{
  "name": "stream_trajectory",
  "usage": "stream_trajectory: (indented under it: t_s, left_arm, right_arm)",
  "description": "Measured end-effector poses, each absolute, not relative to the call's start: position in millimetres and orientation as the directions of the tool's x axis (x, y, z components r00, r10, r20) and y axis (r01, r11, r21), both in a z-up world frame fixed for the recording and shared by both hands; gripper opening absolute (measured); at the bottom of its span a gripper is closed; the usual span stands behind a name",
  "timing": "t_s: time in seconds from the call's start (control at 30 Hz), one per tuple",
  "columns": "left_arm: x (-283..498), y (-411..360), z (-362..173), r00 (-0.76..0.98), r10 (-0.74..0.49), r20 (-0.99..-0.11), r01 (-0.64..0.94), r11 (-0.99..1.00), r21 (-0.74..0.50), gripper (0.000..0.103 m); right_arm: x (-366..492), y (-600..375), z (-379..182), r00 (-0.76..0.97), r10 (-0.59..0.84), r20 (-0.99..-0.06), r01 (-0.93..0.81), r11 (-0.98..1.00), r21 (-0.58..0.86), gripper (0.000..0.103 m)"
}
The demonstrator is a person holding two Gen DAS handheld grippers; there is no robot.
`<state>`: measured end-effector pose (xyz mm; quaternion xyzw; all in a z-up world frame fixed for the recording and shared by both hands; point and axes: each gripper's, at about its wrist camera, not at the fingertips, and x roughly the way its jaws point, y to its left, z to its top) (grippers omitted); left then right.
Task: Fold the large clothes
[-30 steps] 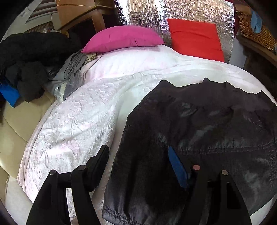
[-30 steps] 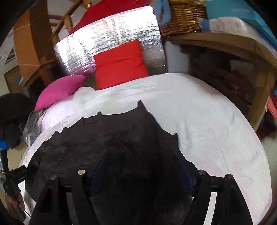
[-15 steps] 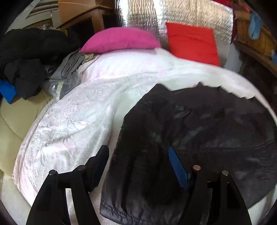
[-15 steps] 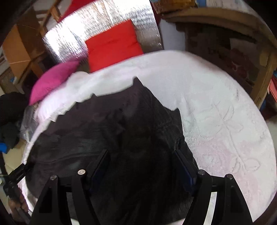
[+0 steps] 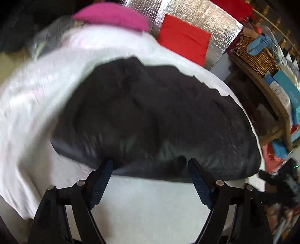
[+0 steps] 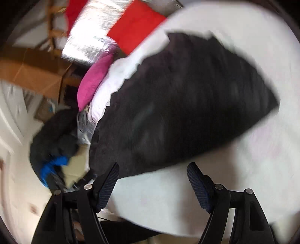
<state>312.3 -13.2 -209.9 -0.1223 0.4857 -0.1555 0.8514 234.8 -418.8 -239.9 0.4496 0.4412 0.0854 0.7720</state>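
A large black garment (image 5: 150, 116) lies spread on the white bed cover (image 5: 150, 206); it also shows in the right wrist view (image 6: 187, 105). My left gripper (image 5: 150, 174) is open and empty, its fingertips at the garment's near hem. My right gripper (image 6: 152, 178) is open and empty, hovering over the bed cover (image 6: 243, 169) just short of the garment's near edge. Both views are motion-blurred.
A pink pillow (image 5: 110, 16) and a red cushion (image 5: 181, 41) lie at the bed's head against a silver foil panel (image 5: 210, 28). A wicker basket (image 5: 253, 52) sits on a wooden shelf at right. A dark clothes pile (image 6: 54, 135) lies left of the bed.
Both grippers have pulled back from over the garment toward the near bed edge. The left view has swung right and the right view has rolled left. Both stay open.
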Motion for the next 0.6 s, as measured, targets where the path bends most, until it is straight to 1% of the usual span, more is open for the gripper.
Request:
stream_trajectory:
  t_s: [0.07,0.17,0.27,0.33,0.37,0.4,0.43,0.47,0.5,0.57,0.6]
  left_arm:
    - [315,-11,-220,0.437,-0.438,-0.785,0.106,0.892,-0.438,0.083]
    - [320,-3,-241,0.387,-0.524,-0.759,0.004,0.824,-0.567,0.083]
    - [324,4,-244,0.41,-0.56,-0.72,-0.047,0.775,-0.63,0.083]
    - [330,14,-243,0.449,-0.569,-0.688,-0.082,0.741,-0.667,0.083]
    - [334,19,-245,0.456,-0.585,-0.67,-0.102,0.714,-0.693,0.083]
    - [339,24,-249,0.458,-0.591,-0.664,-0.124,0.697,-0.706,0.083]
    - [341,29,-254,0.466,-0.569,-0.677,-0.155,0.701,-0.696,0.083]
    - [341,33,-258,0.484,-0.552,-0.679,-0.174,0.7,-0.693,0.076]
    - [340,36,-261,0.494,-0.55,-0.674,-0.185,0.691,-0.699,0.073]
    - [341,33,-264,0.49,-0.546,-0.68,-0.179,0.7,-0.691,0.071]
    - [340,28,-261,0.49,-0.525,-0.696,-0.158,0.732,-0.663,0.071]
  right_arm:
    - [240,-416,-257,0.587,0.535,-0.608,0.322,0.535,0.781,0.079]
    - [247,-419,-271,0.621,0.541,-0.566,0.364,0.44,0.821,0.079]
    - [249,-424,-276,0.699,0.499,-0.512,0.372,0.357,0.857,0.079]
    - [250,-428,-276,0.725,0.471,-0.503,0.381,0.334,0.862,0.08]
    - [252,-428,-276,0.735,0.451,-0.506,0.388,0.333,0.86,0.077]
    - [253,-428,-275,0.738,0.434,-0.516,0.394,0.343,0.852,0.069]
    - [251,-428,-273,0.741,0.408,-0.533,0.403,0.365,0.839,0.063]
    - [251,-425,-268,0.74,0.38,-0.554,0.408,0.401,0.82,0.049]
    - [250,-422,-262,0.74,0.345,-0.577,0.411,0.447,0.795,0.041]
    - [251,-422,-259,0.732,0.312,-0.605,0.414,0.502,0.759,0.04]
    - [253,-423,-258,0.719,0.304,-0.625,0.424,0.521,0.741,0.04]
